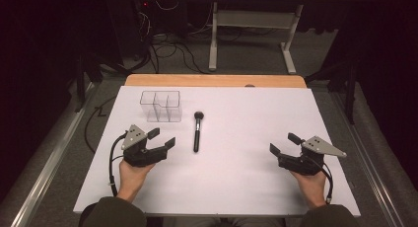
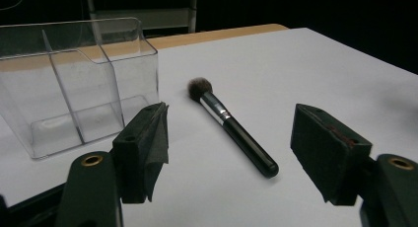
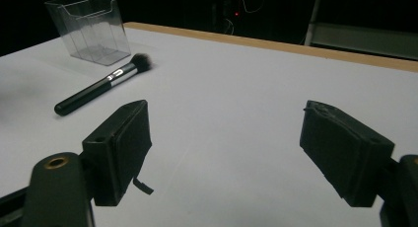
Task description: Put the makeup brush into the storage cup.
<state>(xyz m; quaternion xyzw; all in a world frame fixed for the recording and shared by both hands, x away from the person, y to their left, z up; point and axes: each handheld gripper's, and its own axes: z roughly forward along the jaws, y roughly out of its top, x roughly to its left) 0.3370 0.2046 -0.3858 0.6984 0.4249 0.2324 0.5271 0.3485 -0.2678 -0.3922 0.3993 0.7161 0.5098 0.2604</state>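
Both hands rest low at the near edge of the white worktop [image 1: 236,187], each pointing its tool toward the makeup brush [image 1: 196,132]. The left tool [image 1: 161,138] sits just left of the brush, the right tool [image 1: 285,143] well to its right; both have jaws wide apart, holding nothing. The brush lies flat mid-worktop, bristles pointing away, with the clear organizer [image 1: 160,105] just beyond and left of it.

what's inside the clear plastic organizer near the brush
Nothing: the clear organizer has bare compartments, and its see-through walls cover nothing inside. The makeup brush lies flat on the table beside it, apart from it.
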